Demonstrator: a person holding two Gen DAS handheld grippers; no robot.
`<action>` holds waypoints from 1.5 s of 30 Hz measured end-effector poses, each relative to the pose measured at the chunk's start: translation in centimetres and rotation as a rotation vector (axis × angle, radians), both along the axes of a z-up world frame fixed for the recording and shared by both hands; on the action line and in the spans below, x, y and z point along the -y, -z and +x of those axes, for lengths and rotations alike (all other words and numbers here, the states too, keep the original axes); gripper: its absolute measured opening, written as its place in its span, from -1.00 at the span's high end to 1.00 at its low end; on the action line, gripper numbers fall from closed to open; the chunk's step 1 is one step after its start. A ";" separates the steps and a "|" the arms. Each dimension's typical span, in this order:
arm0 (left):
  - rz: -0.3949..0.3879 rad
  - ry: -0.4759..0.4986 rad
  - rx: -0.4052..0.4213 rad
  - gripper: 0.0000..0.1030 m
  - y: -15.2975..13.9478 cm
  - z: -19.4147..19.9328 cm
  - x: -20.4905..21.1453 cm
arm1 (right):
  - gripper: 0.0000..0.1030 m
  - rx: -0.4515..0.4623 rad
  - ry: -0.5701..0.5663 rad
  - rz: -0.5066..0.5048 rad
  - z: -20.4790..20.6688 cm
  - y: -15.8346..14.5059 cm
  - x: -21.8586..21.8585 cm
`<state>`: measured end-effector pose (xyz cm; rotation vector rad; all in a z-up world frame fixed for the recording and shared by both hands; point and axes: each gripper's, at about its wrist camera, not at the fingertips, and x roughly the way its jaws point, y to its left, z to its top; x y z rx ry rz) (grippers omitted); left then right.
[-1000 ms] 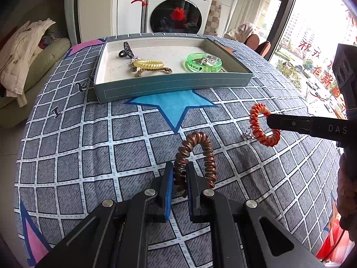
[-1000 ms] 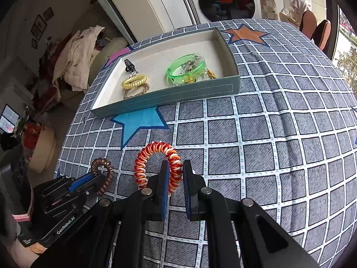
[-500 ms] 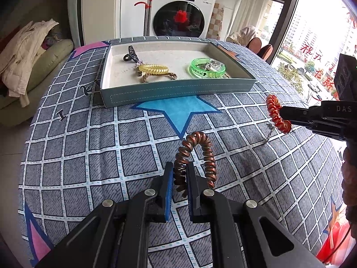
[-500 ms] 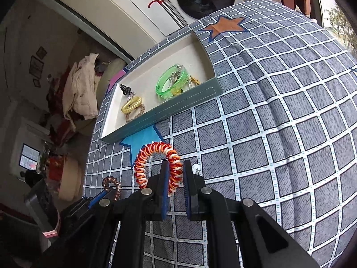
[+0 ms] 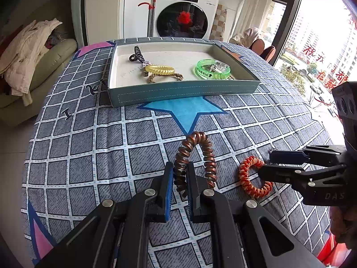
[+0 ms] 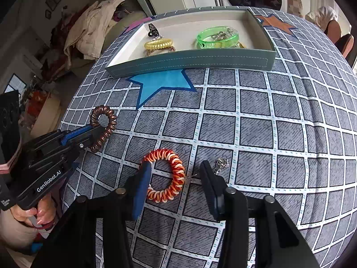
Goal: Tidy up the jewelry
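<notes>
The left gripper [image 5: 179,174] pinched the brown coil [image 5: 196,156], short of the tray [image 5: 178,92]. Nearer than the tray, the right gripper [image 6: 175,176] had just been opening, jaws spread either side of the orange coil [image 6: 165,176] on the cloth [image 6: 267,134].

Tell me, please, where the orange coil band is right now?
The orange coil band lies on the checked cloth between the right gripper's open jaws, right of the brown one.

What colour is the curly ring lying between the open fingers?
Orange-red and white stripes on the curly ring, clearest in the right wrist view.
</notes>
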<state>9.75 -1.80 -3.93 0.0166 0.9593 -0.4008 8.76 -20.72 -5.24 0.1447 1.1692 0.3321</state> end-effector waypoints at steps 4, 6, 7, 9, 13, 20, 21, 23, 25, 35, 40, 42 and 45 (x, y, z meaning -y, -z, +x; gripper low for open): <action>-0.002 -0.002 0.000 0.40 0.1 0.0 -0.2 | 0.01 0.008 -0.015 -0.024 -1.1 -0.3 0.2; -0.003 -0.002 -0.001 0.40 0.1 0.0 -0.2 | 0.01 0.013 -0.018 -0.030 -1.6 -0.3 0.1; -0.003 0.000 -0.001 0.40 0.1 0.0 -0.1 | 0.01 0.018 -0.017 -0.037 -1.7 -0.3 -0.1; -0.003 0.001 -0.001 0.40 0.1 0.0 -0.1 | 0.01 0.041 -0.012 -0.052 -1.7 -0.5 -0.4; -0.002 -0.001 0.003 0.40 0.0 -0.1 -0.1 | 0.01 0.080 -0.042 -0.088 -0.8 -1.0 -1.8; -0.007 -0.013 0.004 0.39 -0.1 0.1 -0.4 | 0.39 0.062 -0.134 -0.175 0.7 0.0 -3.9; -0.008 -0.012 0.005 0.40 -0.1 0.1 -0.4 | 0.71 0.051 -0.131 -0.198 0.8 0.1 -4.0; -0.009 -0.011 0.004 0.40 -0.1 0.1 -0.4 | 0.80 0.048 -0.096 -0.154 1.1 -0.1 -3.4; -0.012 -0.011 0.005 0.40 -0.1 0.0 -0.4 | 0.83 0.045 -0.034 -0.076 1.5 -0.5 -2.0; -0.015 -0.015 0.005 0.39 -0.2 0.1 -0.5 | 0.99 0.055 0.063 0.059 3.4 -2.8 1.3; -0.014 -0.015 0.006 0.39 -0.2 0.1 -0.6 | 0.96 0.000 -0.065 -0.061 2.8 -1.4 -0.9; -0.012 -0.016 0.005 0.40 -0.2 0.2 -0.6 | 0.96 -0.008 -0.109 -0.115 2.6 -0.7 -2.0; -0.012 -0.016 0.007 0.40 -0.2 0.1 -0.6 | 0.80 -0.004 -0.154 -0.163 2.6 -0.3 -3.2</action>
